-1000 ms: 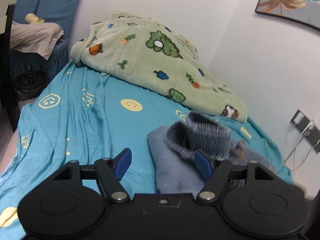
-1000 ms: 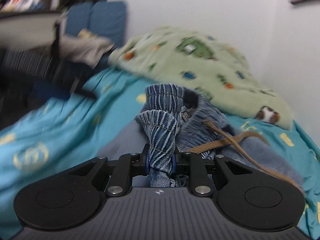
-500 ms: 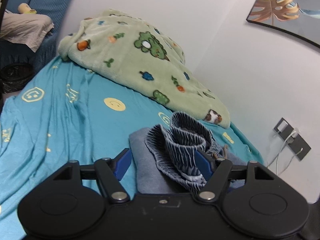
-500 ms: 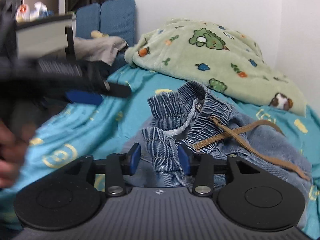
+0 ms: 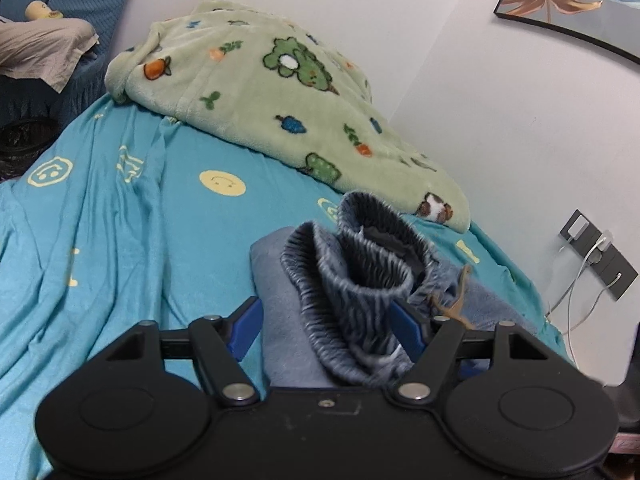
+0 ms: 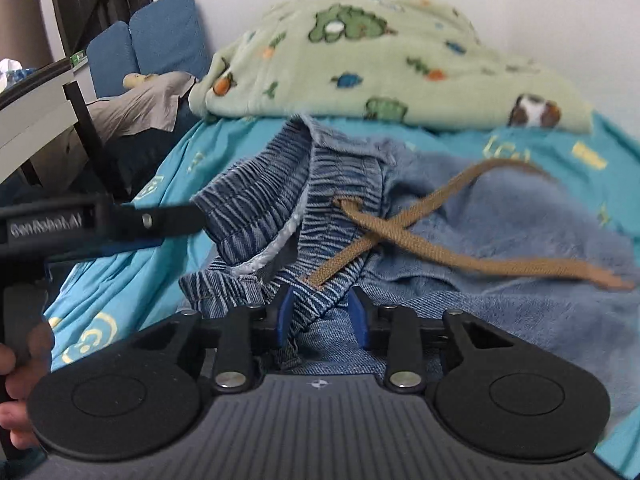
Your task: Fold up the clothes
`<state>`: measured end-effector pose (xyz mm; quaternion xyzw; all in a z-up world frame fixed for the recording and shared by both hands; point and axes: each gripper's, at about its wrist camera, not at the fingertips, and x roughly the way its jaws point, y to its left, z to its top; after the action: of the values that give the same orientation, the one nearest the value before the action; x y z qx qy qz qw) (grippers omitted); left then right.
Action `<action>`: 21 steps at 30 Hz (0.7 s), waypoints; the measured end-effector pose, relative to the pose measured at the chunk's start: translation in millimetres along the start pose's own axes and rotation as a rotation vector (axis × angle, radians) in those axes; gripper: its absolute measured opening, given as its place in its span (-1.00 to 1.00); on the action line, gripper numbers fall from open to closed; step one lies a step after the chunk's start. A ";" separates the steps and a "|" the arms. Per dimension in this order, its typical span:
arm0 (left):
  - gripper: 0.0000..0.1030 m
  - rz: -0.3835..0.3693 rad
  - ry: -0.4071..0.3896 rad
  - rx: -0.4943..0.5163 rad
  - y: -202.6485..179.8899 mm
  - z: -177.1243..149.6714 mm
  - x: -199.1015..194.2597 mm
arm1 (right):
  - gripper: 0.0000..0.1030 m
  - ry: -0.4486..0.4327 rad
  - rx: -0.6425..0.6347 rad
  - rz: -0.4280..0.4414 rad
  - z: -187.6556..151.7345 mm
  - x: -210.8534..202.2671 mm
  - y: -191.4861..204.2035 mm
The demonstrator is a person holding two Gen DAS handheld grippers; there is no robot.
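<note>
Blue denim shorts point(image 5: 352, 292) with a ribbed elastic waistband and a tan drawstring point(image 6: 408, 236) lie bunched on the teal bedsheet point(image 5: 120, 240). My left gripper point(image 5: 326, 324) is open, its blue pads on either side of the waistband. In the right wrist view the shorts point(image 6: 320, 216) lie just ahead, and my right gripper point(image 6: 320, 312) is open with a fold of waistband between its pads. The left gripper point(image 6: 120, 220) shows there at the left edge, at the waistband's side.
A green cartoon-print blanket point(image 5: 272, 96) is heaped at the head of the bed against the white wall. A blue chair with beige cloth point(image 5: 40, 48) stands left of the bed. A wall socket with cables point(image 5: 596, 260) is on the right.
My right gripper has opened and let go of the waistband, then shifted along it. My left gripper has come in around the waistband's other side. The shorts have settled lower.
</note>
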<state>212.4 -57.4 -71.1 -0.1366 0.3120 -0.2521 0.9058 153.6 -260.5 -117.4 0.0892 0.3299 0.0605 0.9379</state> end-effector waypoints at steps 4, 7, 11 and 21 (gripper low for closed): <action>0.30 -0.057 -0.036 0.004 -4.4 4.1 0.6 | -0.38 0.031 0.054 0.021 -0.9 3.4 -3.4; 0.29 -0.036 -0.018 -0.014 -6.1 6.5 15.7 | -0.39 0.032 0.047 0.012 -1.3 2.7 0.8; 0.33 0.019 0.003 -0.049 6.3 2.1 29.4 | -0.39 0.034 0.036 0.014 0.1 -0.1 -0.5; 0.32 0.112 0.045 -0.089 28.9 -2.0 38.3 | -0.36 -0.123 -0.006 0.055 30.9 -24.9 -1.3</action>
<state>247.9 -54.2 -103.4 -0.1534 0.3503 -0.1897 0.9043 153.9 -269.9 -78.9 0.0990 0.2691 0.0816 0.9545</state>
